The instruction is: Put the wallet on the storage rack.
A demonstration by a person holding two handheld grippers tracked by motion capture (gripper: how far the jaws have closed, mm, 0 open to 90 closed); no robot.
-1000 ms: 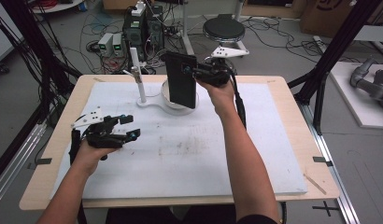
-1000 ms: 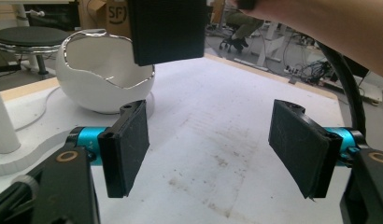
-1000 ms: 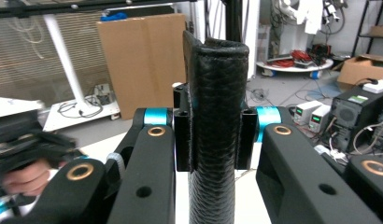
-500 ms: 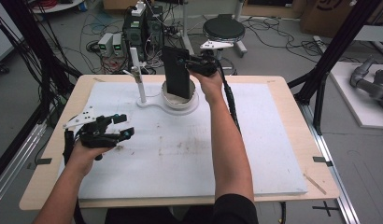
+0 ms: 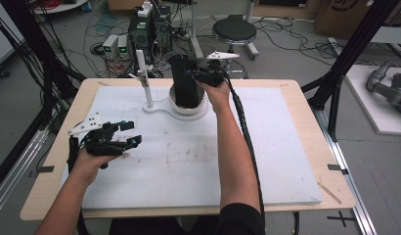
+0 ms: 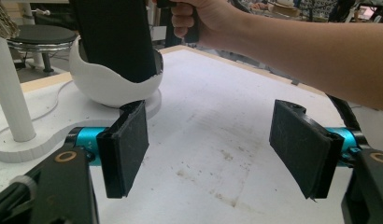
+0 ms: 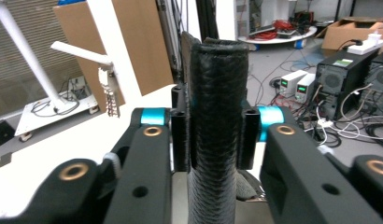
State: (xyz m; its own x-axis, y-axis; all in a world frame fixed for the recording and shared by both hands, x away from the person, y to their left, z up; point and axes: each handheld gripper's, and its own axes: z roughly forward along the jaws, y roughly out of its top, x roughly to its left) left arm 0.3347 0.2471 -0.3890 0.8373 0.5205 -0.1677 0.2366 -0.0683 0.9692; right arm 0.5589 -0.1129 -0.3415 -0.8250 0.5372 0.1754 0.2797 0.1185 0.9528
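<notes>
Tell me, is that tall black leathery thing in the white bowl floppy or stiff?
Probably fairly stiff: the tall black leathery case stands upright in the round white bowl-shaped holder. Its pebbled surface likely isn't slippery; the right gripper is clamped on its edge. Being tall and narrow, it might tip if freed outside the holder.

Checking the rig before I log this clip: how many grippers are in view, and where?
2. The left gripper hovers open over the white mat's near-left part; the right gripper is clamped on the black case standing in the white bowl.

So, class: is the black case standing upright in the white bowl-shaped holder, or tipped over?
Upright. The black case stands on end in the white holder, its top clamped between the right gripper jaws.
</notes>
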